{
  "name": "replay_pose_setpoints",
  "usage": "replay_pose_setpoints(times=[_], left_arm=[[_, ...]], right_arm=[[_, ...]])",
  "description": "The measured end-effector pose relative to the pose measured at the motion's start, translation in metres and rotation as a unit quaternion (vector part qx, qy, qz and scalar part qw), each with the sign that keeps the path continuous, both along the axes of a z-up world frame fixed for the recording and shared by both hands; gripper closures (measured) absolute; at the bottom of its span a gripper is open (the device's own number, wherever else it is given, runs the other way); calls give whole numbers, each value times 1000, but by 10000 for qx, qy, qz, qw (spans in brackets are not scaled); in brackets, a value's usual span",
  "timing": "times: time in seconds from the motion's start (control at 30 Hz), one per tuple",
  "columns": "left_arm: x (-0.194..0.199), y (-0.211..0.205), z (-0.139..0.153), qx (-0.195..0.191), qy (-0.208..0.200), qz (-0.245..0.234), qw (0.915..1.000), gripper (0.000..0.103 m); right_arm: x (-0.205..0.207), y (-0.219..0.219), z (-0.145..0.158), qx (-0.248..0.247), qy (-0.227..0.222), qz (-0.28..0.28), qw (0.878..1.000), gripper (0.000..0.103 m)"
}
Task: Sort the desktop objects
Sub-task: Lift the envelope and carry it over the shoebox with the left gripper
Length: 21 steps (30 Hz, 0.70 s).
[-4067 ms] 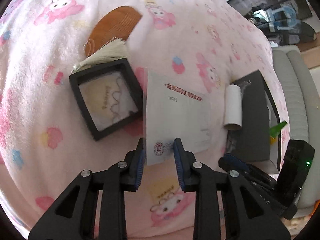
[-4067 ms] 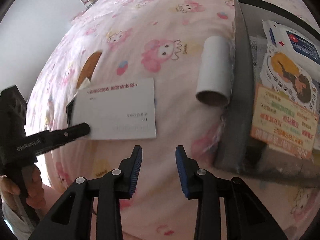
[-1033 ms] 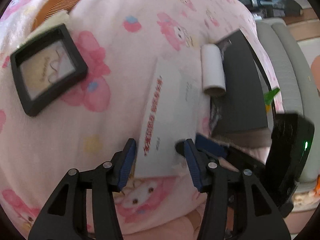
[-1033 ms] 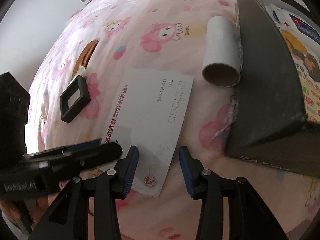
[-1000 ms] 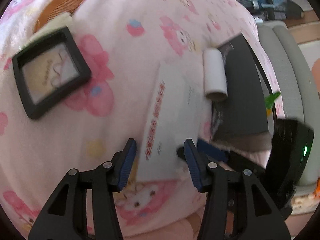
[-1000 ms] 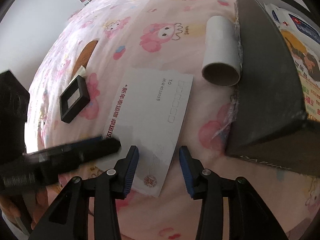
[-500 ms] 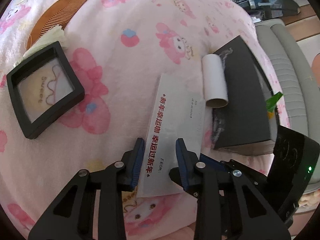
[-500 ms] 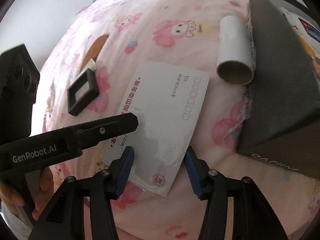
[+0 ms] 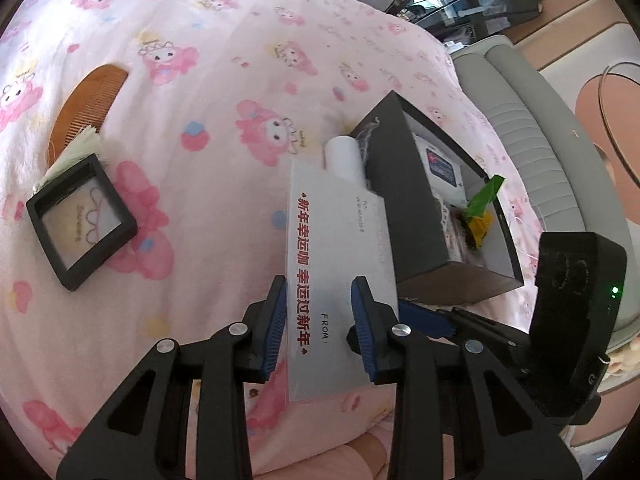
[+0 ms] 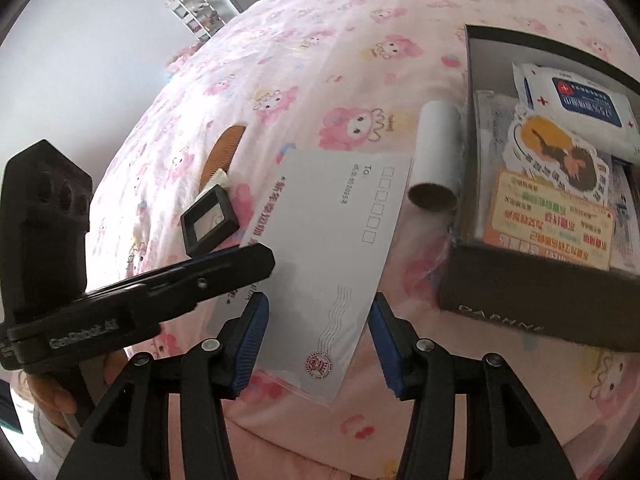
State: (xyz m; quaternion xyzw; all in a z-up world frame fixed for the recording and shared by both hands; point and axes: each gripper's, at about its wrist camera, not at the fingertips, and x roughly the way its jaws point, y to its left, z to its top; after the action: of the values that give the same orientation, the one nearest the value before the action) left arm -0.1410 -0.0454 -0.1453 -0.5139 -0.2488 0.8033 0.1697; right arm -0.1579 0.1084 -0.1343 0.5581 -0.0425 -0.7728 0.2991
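Both grippers are black plastic: left gripper (image 9: 319, 317) and right gripper (image 10: 318, 336) carry ribbed blue pads (image 9: 276, 326), silver screws, white "GenRobot.AI" lettering, one green light

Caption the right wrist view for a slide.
Left gripper holds a white envelope above the pink blanket, beside a cardboard tube and an open box.

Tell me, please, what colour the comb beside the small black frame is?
The comb is orange-brown, like wood. It shows best in the left wrist view, above the frame.
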Motion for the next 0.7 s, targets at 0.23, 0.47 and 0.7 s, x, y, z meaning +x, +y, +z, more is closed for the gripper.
replay_pose_setpoints(times=[0.23,0.47,0.7], left_arm=[[6,-10,24,186,337,217,9990,74],[-4,14,52,157,620,155,9978,75],[-25,54,81,92,840,-84,9964,75]], right_arm=[[5,5,32,-355,320,15,9989,56],[3,30,62,-501,646,-103,9966,56],[-13,73,78,-781,696,-427,9936,56]])
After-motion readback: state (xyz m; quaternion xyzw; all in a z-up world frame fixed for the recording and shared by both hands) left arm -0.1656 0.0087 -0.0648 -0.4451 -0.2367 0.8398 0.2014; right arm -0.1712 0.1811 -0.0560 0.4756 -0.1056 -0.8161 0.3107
